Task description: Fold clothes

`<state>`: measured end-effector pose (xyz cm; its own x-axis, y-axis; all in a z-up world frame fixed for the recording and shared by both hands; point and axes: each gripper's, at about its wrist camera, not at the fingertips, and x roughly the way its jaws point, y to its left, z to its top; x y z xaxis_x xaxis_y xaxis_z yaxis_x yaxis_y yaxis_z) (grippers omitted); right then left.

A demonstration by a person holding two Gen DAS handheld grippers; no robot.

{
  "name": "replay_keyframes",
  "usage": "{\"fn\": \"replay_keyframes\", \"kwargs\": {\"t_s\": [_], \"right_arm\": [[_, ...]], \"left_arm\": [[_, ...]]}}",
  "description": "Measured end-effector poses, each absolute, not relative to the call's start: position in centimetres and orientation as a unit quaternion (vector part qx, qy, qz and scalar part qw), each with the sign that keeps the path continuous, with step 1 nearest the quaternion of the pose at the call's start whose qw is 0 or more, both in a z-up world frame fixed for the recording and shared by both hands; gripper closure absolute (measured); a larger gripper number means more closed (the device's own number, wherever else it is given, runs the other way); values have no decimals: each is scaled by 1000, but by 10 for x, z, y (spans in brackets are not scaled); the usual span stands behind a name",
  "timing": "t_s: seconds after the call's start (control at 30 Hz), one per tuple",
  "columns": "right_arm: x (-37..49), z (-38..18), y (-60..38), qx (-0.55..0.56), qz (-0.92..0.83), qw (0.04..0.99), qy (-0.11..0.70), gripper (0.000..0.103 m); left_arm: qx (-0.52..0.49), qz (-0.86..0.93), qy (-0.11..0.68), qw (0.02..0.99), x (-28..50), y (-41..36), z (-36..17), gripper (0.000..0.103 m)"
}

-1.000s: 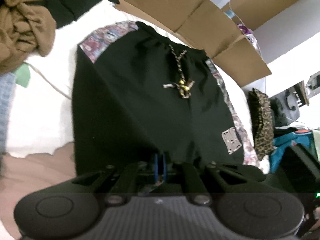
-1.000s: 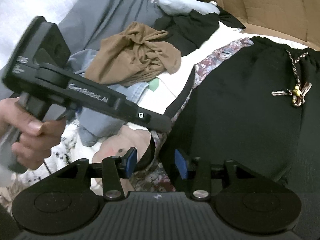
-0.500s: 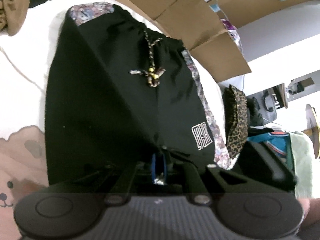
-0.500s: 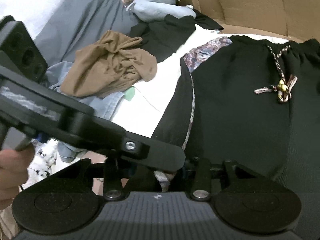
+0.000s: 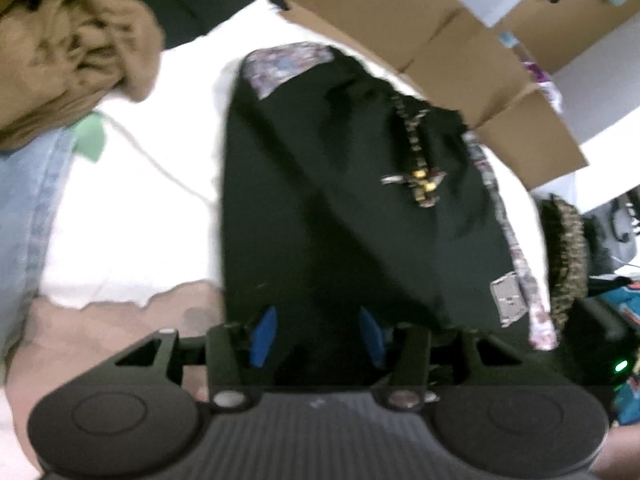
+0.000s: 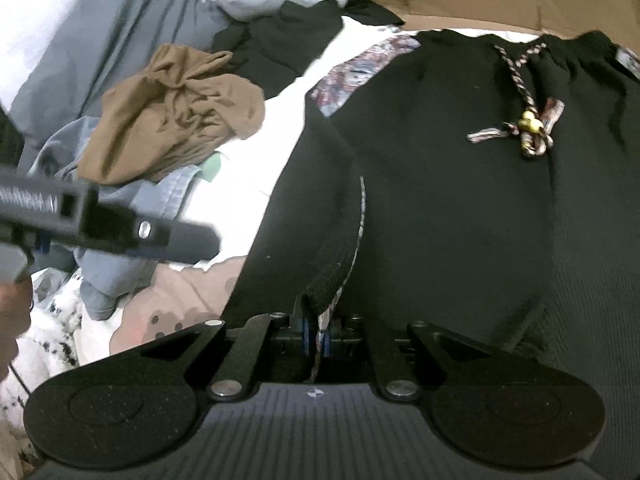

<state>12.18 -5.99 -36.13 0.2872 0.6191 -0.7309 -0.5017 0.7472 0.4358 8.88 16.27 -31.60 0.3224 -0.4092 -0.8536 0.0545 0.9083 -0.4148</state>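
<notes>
The bed (image 5: 132, 208) carries the black shorts (image 5: 340, 208), spread flat ahead of both grippers with the waistband at the far end and the hem at the near end. The step in hand is judged to be a fold made with the near corner on the patterned-stripe side. It is best done if that corner is carried in a low arc over the flat cloth toward the far side, with the cloth kept lightly taut so that no slack bunches under the fold. The corner should be let go only once edge meets edge. The flat half could be held down by the free gripper so that the shorts are not dragged across the sheet.

The right gripper (image 6: 316, 338) is pressed together on the hem corner, which is pinched between the blue pads; a ridge of raised cloth runs forward from it into the shorts. The left gripper (image 5: 318, 334) is spread, with nothing held; the near hem lies just ahead of it and between its fingers, and whether cloth is touched cannot be told through the blur.

The drawstring (image 6: 528, 128) with its beads lies well ahead of the right gripper, to its right, on the flat front panel.
</notes>
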Motion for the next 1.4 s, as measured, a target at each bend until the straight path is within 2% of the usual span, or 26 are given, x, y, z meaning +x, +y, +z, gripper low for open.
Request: {"fn": "replay_keyframes", "kwargs": {"t_s": [0.47,0.6,0.93,1.13,1.4], "right_arm": [[123,-291,-119,1,358,822,442,102],[115,-279,-140,-10,355,827,436,102],[124,-280,-201,38,302,839,452,102],[128,-276,-228,51,276,851,444,102],[135,-278,-266,55,232,864,444,102]], "left_arm": [[-127,-166,590,780,90,149,-337,51],[-110,-175,590,780,96,133,-333,47],[-82,-202,609,762,106,97,-331,47],[-47,-224,624,747,110,78,-335,43],[-79,-223,620,748,111,78,-345,41]]}}
